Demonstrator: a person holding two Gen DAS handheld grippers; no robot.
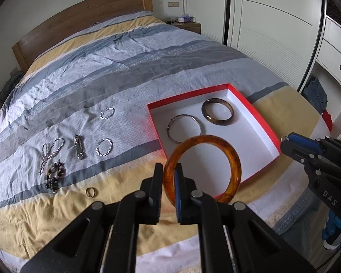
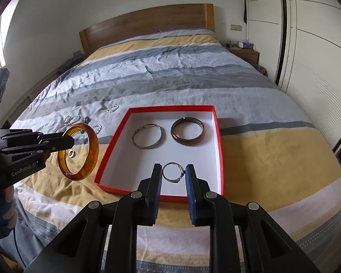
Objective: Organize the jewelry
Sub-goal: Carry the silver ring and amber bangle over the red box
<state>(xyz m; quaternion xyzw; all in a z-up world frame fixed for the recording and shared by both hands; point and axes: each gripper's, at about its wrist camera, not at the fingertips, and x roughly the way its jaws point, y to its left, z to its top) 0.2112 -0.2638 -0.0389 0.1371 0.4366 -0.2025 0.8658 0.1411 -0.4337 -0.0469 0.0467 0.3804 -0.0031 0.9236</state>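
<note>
Striped bedspread (image 1: 129,72), wooden headboard (image 2: 147,20), red box (image 2: 218,145); left tongs (image 1: 169,173) clamping amber bangle (image 1: 216,145); right tongs (image 2: 173,174) gripping thin silver ring (image 2: 170,171)

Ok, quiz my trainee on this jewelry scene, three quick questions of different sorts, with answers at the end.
1. True or false: the red box already holds three bangles.
2. The left tongs grip which item? A: amber bangle. B: dark brown bangle. C: beaded bracelet.
3. What do the right tongs hold over the box?

Key: 1 false, it holds two. 2 A. 3 a small silver ring.
</note>
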